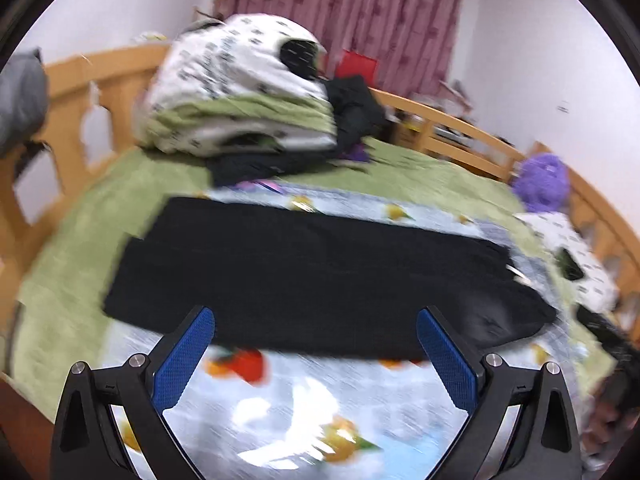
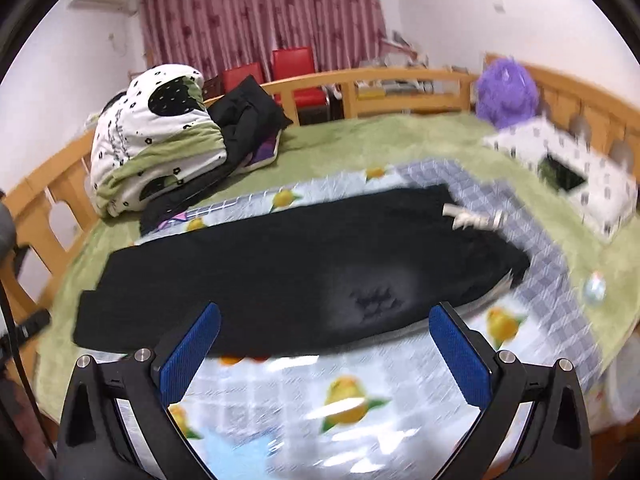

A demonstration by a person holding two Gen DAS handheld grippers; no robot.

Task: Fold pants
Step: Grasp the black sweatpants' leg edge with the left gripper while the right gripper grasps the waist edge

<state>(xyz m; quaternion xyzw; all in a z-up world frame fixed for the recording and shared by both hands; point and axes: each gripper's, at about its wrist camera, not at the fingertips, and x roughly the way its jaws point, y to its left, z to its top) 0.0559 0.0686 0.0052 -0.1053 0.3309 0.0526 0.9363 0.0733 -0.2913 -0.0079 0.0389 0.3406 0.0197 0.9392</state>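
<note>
Black pants (image 1: 312, 276) lie flat and lengthwise across a fruit-print sheet (image 1: 304, 404) on the bed, legs to the left, waist to the right. In the right wrist view the same pants (image 2: 288, 280) show white drawstrings (image 2: 472, 218) at the waist end. My left gripper (image 1: 316, 320) is open above the near edge of the pants, with nothing between its blue pads (image 1: 184, 364). My right gripper (image 2: 325, 316) is also open over the near edge, empty, blue pads (image 2: 460, 356) wide apart.
A rolled white and green quilt (image 2: 156, 136) and dark clothes (image 2: 248, 120) are piled at the bed's far left. A purple plush toy (image 2: 506, 94) and a white pillow (image 2: 568, 172) sit at the right. A wooden rail (image 2: 360, 80) rings the bed; red chairs (image 2: 294, 68) stand behind.
</note>
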